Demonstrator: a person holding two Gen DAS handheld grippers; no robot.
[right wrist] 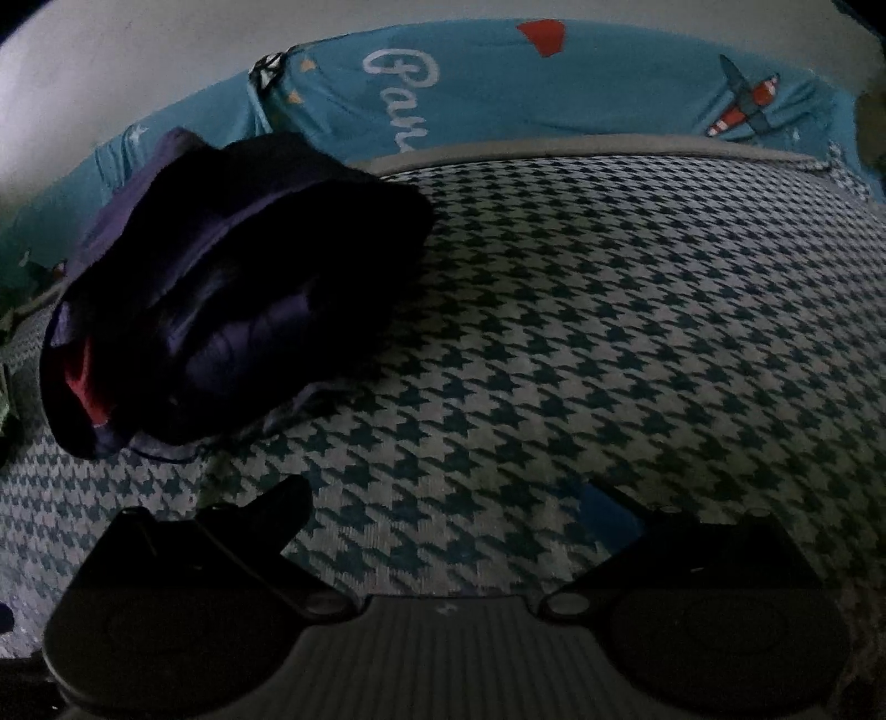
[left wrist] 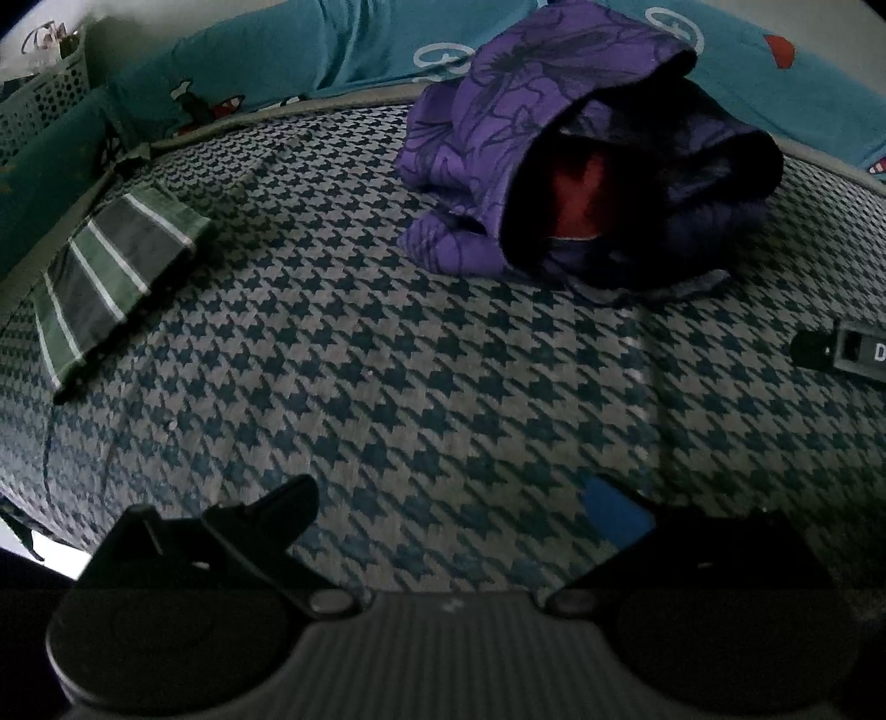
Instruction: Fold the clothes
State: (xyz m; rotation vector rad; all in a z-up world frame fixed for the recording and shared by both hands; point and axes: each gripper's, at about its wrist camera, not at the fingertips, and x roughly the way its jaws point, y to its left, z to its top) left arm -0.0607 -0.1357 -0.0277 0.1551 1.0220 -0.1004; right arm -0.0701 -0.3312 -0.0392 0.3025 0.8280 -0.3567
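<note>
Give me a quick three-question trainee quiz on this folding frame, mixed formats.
1. True or false: the left gripper is holding the striped garment.
2. Multiple choice: where does the purple pile of clothes lie on the houndstooth cover, as the left wrist view shows it? A) far side, near the teal bumper B) between the jaws C) on top of the striped garment
3. Fill in: in the right wrist view, the pile sits to the ___ of the right gripper.

Key:
1. False; its jaws stand open and empty, and the striped garment lies apart at the left.
2. A
3. left
</note>
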